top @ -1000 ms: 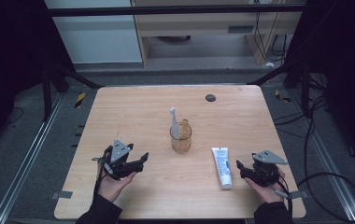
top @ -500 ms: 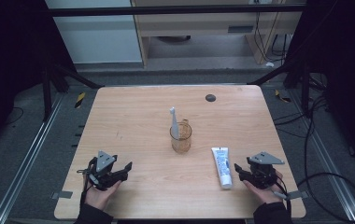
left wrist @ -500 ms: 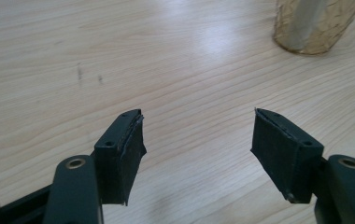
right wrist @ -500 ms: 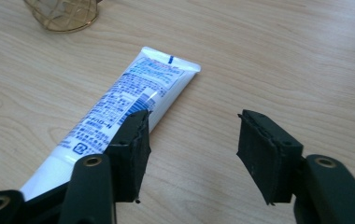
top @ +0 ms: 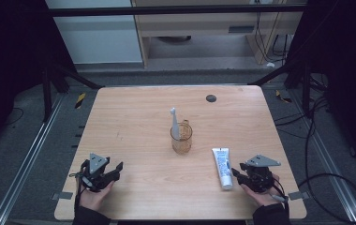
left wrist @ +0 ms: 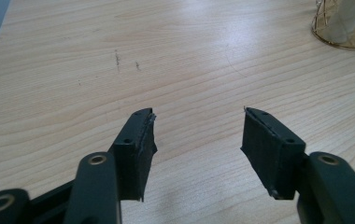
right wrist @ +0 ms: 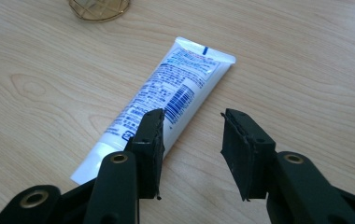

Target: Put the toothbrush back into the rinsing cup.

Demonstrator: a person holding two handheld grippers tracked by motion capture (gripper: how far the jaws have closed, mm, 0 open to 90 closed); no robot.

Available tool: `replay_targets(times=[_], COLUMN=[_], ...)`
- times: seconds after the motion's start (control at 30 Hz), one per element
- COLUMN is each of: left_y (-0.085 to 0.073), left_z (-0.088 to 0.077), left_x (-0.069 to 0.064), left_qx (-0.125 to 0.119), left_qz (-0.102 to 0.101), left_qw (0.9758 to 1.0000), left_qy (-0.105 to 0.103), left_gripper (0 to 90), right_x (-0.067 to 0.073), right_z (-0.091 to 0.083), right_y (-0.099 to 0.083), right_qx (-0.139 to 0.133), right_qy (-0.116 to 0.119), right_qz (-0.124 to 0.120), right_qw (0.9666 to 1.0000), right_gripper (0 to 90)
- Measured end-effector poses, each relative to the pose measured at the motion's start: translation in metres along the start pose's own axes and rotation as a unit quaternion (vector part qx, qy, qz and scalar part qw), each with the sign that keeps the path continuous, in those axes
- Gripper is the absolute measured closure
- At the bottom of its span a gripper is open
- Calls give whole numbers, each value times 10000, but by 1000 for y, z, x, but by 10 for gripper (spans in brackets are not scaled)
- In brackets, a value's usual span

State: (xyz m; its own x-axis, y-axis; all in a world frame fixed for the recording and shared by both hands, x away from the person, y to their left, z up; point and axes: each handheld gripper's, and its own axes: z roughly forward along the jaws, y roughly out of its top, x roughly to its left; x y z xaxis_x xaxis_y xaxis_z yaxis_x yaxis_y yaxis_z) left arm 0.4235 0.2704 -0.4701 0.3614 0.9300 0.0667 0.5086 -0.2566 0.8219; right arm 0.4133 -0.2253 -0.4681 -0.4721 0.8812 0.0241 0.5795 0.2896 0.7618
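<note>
Both grippers' jaws have just been closing, w/ nothing between them in either case. The left gripper (top: 102, 172) has pulled back toward the near-left corner of the table (top: 134, 112) since a sec ago and sits low there, jaws apart over bare wood. The right gripper (top: 255, 176) has hardly shifted; its jaws stand apart too, narrower, just beside the toothpaste tube (right wrist: 159, 100) but not around it (one jaw overlaps the tube's edge in the right gripper view, contact unclear). Tube lies flat near the table's front right, printed side up.

Probably the pickup hasn't started; the right gripper would need to move over and straddle the tube first.

Around: wire cup (top: 181, 138) mid-table w/ a toothbrush (top: 174, 121) standing in it, well apart from both grippers; small dark disc (top: 211, 98) at the far side. Nothing blocks the tube.
</note>
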Motion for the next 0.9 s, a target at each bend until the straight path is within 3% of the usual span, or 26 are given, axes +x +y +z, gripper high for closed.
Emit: replay_targets(times=[0.13,0.6,0.73,0.9], left_y=[0,-1,0,-1], left_z=[1,6,7,8], left_x=[1,4,2,4], left_qx=[125,272,305,341], left_qz=[-24,-1,85,21], left_qw=[9999,9996,9995,9994], left_qy=[28,71,93,85], left_gripper=[498,514,514,515], right_x=[4,27,32,37], right_z=[3,10,10,11], right_y=[4,13,12,11], right_qx=[14,51,96,129], right_qy=[92,761,901,1015], right_qz=[18,-50,-63,-126], right_qw=[10000,9971,9959,9947], right_gripper=[636,880,900,900])
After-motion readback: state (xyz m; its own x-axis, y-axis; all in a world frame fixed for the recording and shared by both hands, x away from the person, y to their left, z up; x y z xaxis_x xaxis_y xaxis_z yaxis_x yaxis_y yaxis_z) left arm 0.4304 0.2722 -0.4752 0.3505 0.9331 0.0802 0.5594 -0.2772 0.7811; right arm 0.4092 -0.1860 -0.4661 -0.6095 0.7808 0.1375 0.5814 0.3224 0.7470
